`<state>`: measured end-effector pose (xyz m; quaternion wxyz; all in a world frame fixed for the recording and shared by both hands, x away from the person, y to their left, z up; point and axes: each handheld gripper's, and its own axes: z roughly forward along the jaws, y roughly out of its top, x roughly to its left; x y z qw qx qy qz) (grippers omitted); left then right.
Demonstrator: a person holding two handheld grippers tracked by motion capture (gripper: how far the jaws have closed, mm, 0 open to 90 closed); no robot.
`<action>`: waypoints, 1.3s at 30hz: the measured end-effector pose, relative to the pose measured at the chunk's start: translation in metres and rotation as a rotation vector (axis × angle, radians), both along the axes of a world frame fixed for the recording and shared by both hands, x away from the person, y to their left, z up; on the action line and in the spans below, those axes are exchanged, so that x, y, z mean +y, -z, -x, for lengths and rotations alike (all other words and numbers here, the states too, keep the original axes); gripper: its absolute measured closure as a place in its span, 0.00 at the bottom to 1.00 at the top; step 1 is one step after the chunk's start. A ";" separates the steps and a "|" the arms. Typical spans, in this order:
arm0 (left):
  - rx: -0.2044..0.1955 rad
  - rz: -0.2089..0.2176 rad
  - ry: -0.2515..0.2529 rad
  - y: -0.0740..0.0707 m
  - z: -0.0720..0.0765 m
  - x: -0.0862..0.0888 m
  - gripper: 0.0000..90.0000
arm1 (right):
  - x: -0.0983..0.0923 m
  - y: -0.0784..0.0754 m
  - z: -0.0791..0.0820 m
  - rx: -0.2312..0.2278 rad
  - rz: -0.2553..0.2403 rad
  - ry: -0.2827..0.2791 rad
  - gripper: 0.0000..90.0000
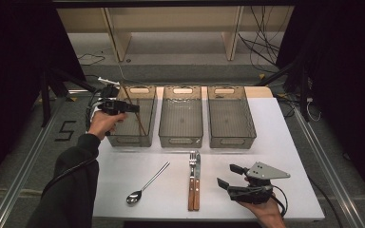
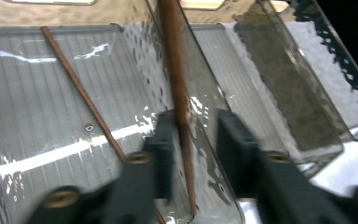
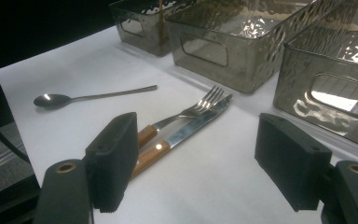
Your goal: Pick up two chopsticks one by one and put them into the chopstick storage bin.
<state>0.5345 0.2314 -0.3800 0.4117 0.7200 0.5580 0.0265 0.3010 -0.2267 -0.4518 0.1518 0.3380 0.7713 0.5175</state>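
Chopstick (image 2: 176, 84): thin brown wooden stick, light, stiff, smooth; leans inside left bin (image 1: 132, 138). Left hand-held gripper (image 2: 191, 140) part-open, jaws flanking it, grip apparently released. Best pinched mid-shaft.

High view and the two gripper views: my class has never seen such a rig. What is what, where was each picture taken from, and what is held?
There is no robot here: a person holds a two-jaw gripper in each hand. The high view looks down on the table. The other two come from cameras riding on the grippers, looking along their black jaws. Three bins stand on the table, with a spoon, fork and knife in front. The left gripper reaches into the left bin. A chopstick stands between its open jaws, and a second chopstick lies inside. The right gripper is open and holds nothing.
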 end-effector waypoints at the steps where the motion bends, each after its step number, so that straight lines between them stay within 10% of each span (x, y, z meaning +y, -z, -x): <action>1: 0.001 -0.004 -0.013 0.000 0.000 0.000 0.62 | 0.000 0.000 0.000 0.000 0.000 0.000 0.34; 7: -0.017 -0.067 -0.039 -0.005 0.001 -0.003 0.39 | -0.001 0.000 0.000 0.002 -0.001 0.001 0.34; 21: -0.027 -0.066 0.001 -0.007 0.010 -0.009 0.31 | -0.001 0.000 0.000 0.004 0.000 0.001 0.34; 32: -0.090 0.043 0.083 -0.019 0.059 -0.011 0.27 | 0.000 0.000 0.001 0.005 0.000 -0.001 0.34; 39: -0.112 -0.007 0.122 -0.010 0.100 -0.018 0.28 | 0.002 0.001 0.001 0.004 0.001 -0.003 0.34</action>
